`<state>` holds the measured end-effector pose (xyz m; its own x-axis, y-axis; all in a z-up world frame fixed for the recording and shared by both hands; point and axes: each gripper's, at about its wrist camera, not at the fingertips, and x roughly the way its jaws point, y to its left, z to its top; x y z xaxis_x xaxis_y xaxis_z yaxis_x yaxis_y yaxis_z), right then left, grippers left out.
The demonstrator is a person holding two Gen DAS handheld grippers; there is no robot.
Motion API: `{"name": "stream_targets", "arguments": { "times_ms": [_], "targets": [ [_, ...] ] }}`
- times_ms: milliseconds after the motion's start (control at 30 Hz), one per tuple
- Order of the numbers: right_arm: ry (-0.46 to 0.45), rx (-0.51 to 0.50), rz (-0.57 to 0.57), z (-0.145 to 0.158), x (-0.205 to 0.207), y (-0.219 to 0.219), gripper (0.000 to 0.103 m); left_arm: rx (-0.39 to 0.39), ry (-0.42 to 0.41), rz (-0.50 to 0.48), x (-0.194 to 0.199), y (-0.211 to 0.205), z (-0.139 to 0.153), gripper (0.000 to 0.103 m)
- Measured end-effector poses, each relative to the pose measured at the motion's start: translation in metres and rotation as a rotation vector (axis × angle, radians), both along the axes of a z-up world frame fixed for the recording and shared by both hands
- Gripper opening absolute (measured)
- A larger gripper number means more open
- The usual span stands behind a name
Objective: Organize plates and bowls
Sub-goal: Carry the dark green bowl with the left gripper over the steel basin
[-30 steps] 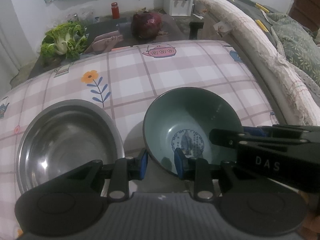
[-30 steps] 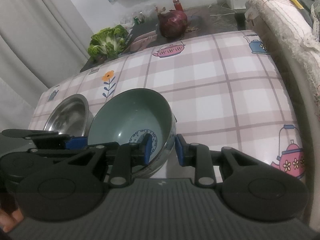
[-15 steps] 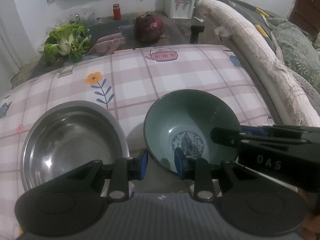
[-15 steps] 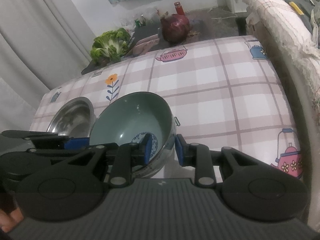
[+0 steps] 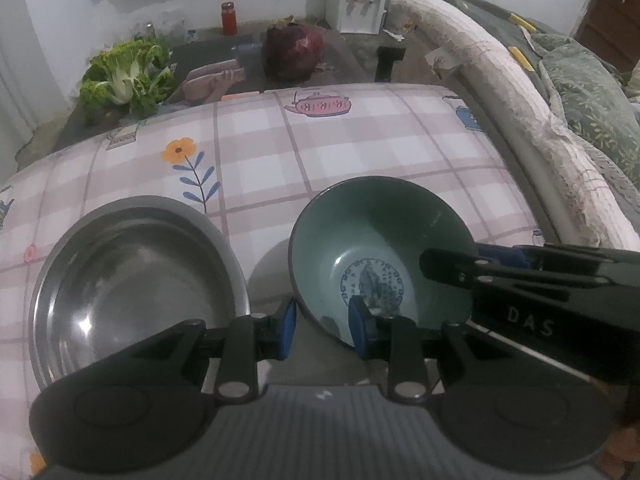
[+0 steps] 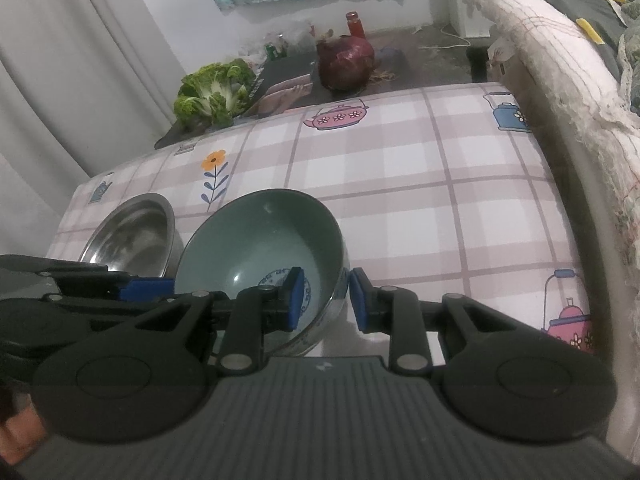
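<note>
1. The left claw [image 5: 319, 320] grips the near-left rim of the green bowl [image 5: 380, 248]: one blue pad is outside the wall, the other inside.
2. The right claw [image 6: 323, 297] grips the same bowl [image 6: 260, 248] at its right rim, also one pad inside and one outside. Both claws are clenched on the bowl, so it is held from two sides.
3. The bowl is tilted and seems lifted a little above the counter [image 5: 360, 152]; I cannot tell if its base touches the cloth.
4. The steel bowl [image 5: 132, 280] stands on the counter just to the left of the green bowl, apart from it and empty.
5. My judgement: the step is to nest the green bowl into the steel bowl. To do it well, move both claws together at the same speed, so the rim is not twisted.
6. Level the bowl before lowering it, then center it over the steel bowl.
7. Release the claws only when it rests, because the glazed wall may slip between the pads.
</note>
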<state>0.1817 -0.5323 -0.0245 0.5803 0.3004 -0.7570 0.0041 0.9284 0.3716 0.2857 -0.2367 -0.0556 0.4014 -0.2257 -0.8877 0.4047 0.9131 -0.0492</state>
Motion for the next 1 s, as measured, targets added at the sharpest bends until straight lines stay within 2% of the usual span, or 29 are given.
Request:
{"name": "stream_targets", "arguments": {
  "times_ms": [200, 1000],
  "targets": [
    [0.038, 0.06, -0.01, -0.011, 0.005, -0.004, 0.025, 0.001, 0.019, 0.009, 0.004, -0.002, -0.007, 0.029],
    [0.023, 0.031, 0.001, -0.004, -0.001, 0.0, 0.023, -0.02, 0.031, 0.027, 0.001, 0.007, -0.001, 0.027]
  ]
}}
